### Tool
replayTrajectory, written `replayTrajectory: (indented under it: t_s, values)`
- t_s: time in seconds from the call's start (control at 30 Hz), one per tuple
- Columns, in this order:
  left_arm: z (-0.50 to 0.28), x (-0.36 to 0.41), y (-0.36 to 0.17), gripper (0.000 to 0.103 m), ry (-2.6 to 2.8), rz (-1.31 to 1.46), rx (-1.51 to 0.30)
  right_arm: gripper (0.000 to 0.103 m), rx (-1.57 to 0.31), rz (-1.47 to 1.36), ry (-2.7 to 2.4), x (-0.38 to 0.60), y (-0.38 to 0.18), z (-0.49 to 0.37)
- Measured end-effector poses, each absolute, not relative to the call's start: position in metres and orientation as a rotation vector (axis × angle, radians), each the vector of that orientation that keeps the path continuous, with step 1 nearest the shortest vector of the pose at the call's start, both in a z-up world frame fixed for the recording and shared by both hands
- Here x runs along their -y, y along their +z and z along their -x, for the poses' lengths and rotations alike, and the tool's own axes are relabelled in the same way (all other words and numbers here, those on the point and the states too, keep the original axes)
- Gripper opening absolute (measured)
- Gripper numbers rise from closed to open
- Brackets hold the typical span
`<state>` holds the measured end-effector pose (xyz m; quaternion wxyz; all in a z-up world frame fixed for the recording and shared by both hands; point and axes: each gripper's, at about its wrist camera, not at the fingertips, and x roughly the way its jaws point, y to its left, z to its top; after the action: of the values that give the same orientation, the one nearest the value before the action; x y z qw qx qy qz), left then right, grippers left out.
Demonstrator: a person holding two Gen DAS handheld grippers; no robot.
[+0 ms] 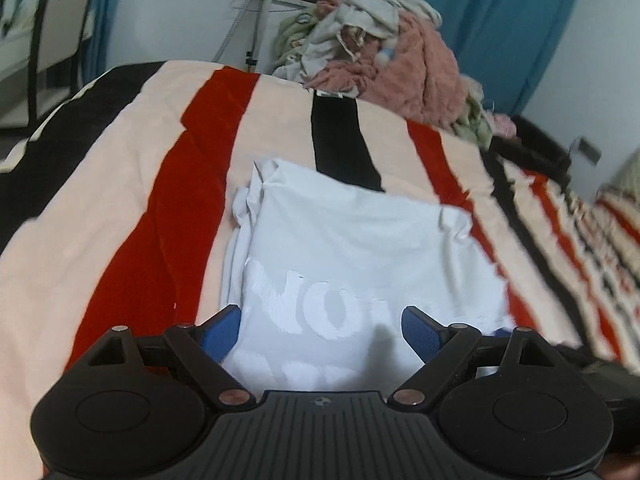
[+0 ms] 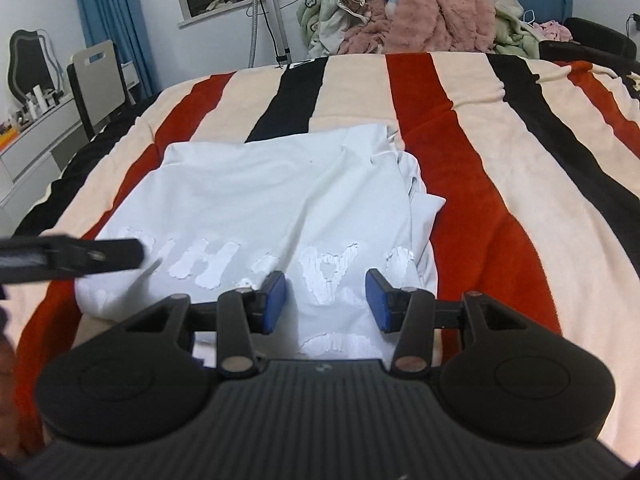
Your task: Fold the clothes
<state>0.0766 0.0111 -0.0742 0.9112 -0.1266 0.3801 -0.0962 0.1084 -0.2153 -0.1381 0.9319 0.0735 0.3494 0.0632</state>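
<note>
A pale folded T-shirt (image 1: 352,248) with white lettering lies flat on the striped bed blanket (image 1: 120,216). My left gripper (image 1: 320,330) hovers over the shirt's near part. Its blue pads (image 1: 222,332) stand wide apart with nothing pinched. In the right wrist view the same shirt (image 2: 272,184) fills the middle, with bunched layers along its right edge. My right gripper (image 2: 327,300) hangs above the lettering, jaws partly apart, not clamping the cloth. One black finger of the left gripper (image 2: 80,258) reaches in from the left over the shirt's near left corner.
A heap of unfolded clothes with a pink fluffy garment (image 2: 424,4) sits at the bed's far edge. Behind it stand a tripod (image 2: 276,20) and blue curtains (image 2: 108,12). A chair (image 2: 98,80) and a dresser (image 2: 36,132) stand left of the bed.
</note>
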Motion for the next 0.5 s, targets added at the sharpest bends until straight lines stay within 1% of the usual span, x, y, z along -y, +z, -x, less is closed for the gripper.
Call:
replayTrajectory:
  t_s: [0.13,0.23,0.37,0.47,0.5]
  values:
    - [-0.056,-0.027,-0.07,0.09,-0.28,0.474,-0.835,0.046,-0.717,-0.153,0.126,0.215,-0.138,-0.108]
    - [-0.049,-0.032,-0.085,0.09,-0.312,0.57,-0.894,0.046,-0.717,-0.152,0.124,0.215,-0.138,-0.108]
    - [-0.065,-0.04,-0.115,0.09,-0.242,0.698,-0.93,0.046,-0.717,-0.159,0.121,0.216,-0.138,-0.108]
    - [-0.081,-0.054,-0.138,0.083,-0.17,0.847,-0.909,0.047,-0.717,-0.162,0.118,0.216,-0.138,-0.108]
    - [-0.084,-0.058,-0.143,0.073,-0.148,0.887,-0.896,0.047,-0.717,-0.162,0.117,0.216,-0.138,-0.109]
